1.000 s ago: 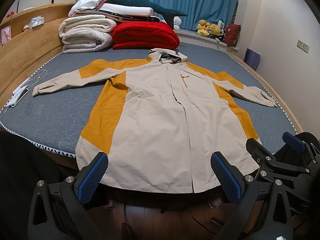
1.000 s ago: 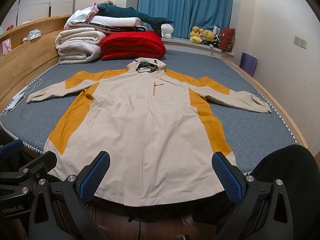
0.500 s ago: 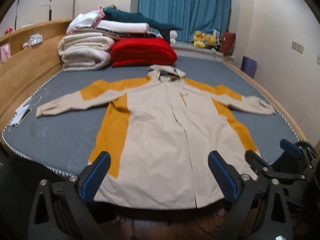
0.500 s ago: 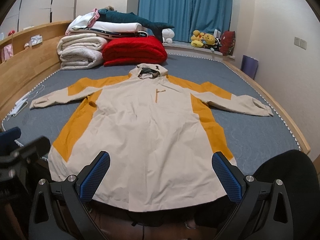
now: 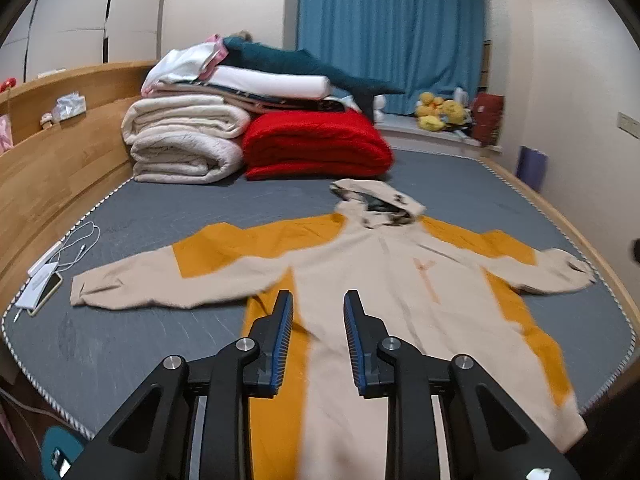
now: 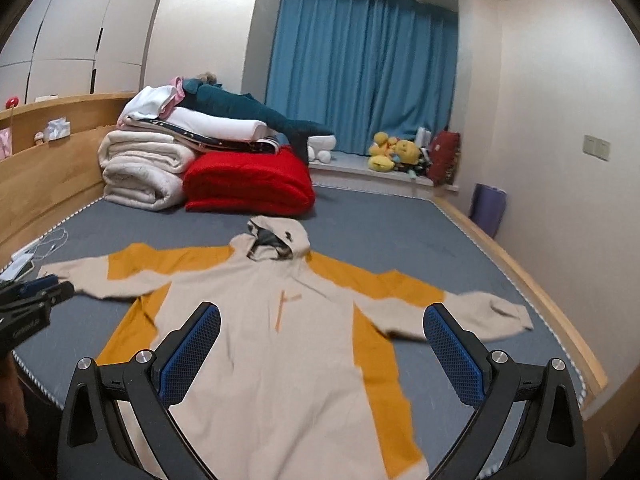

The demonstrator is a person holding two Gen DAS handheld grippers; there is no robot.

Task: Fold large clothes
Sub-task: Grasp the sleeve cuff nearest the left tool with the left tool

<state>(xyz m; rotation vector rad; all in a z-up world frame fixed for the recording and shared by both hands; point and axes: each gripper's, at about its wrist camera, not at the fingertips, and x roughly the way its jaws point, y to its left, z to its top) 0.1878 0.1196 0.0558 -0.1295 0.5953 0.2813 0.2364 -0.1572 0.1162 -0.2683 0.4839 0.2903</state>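
No brand or label can be read: the small lettering on the body of the left gripper at the left edge of the right wrist view is too blurred.

Along the left edge of the bed (image 5: 168,216), a phone (image 5: 47,290) and a white charger with its cable (image 5: 78,246) lie on the grey mattress beside the wooden side rail. At the far left corner sits a rolled cream quilt (image 5: 184,140), with a folded red blanket (image 5: 316,144) touching its right side and white bedding and a dark teal plush shark (image 5: 304,66) piled on top.

The beige and orange hooded jacket (image 5: 384,280) lies flat, front up, in the middle of the bed, sleeves spread toward both side edges, hood toward the far end, hem at the near edge.

The left gripper (image 5: 316,320) hangs above the jacket's left front panel; its jaws have just been closing, stand narrow but parted, and nothing is between them. The right gripper (image 6: 320,344) hangs over the jacket's lower body with its jaws wide apart, empty.

Beyond the far right corner, yellow plush toys (image 6: 394,154) sit on the sill under the blue curtain (image 6: 360,68).
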